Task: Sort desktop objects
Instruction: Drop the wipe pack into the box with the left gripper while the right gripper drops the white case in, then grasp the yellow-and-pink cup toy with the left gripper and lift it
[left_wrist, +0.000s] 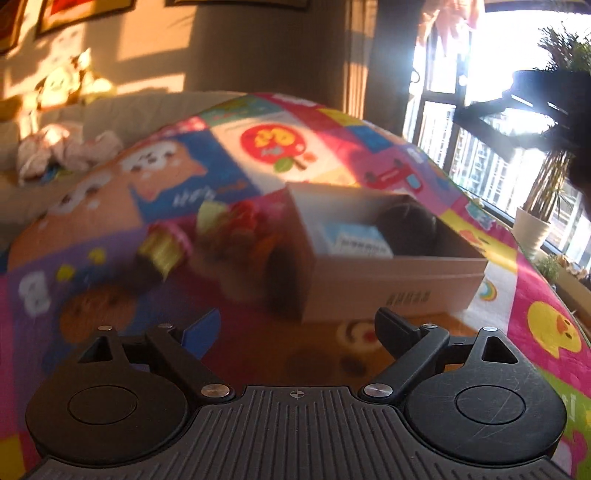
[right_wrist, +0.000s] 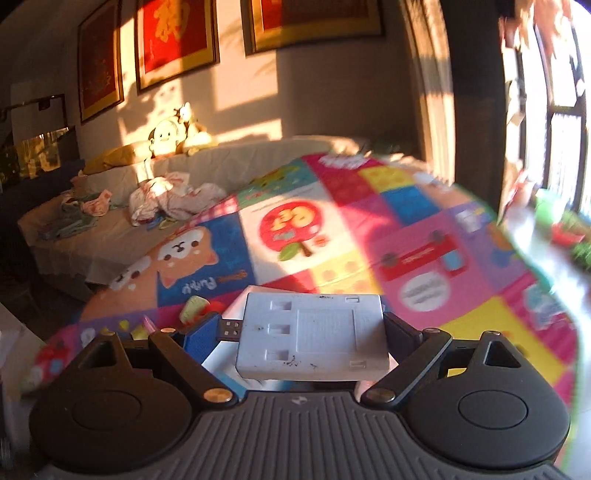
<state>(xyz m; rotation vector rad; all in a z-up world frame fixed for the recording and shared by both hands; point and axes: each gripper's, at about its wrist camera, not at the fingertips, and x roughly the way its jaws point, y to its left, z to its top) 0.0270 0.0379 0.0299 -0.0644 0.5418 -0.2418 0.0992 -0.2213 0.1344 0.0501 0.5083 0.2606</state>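
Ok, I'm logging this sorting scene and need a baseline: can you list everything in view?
Play mat: one, multicoloured cartoon squares, underneath everything.
Cardboard box: one, pale, open, on the mat.
Blue-white packet: one, inside the box.
Dark round item: one, inside the box, blurred.
Gold-pink bottle: one, lying left of the box.
Potted plant: one, green, by the window.
White flat block: one, between the right claw's pads.
Left claw: open, empty.
Right claw: shut on the block.

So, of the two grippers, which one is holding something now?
The right gripper: a flat white rectangular device sits between its fingers, which press its two ends. The left gripper stands open, with only the colourful mat showing between its fingers.
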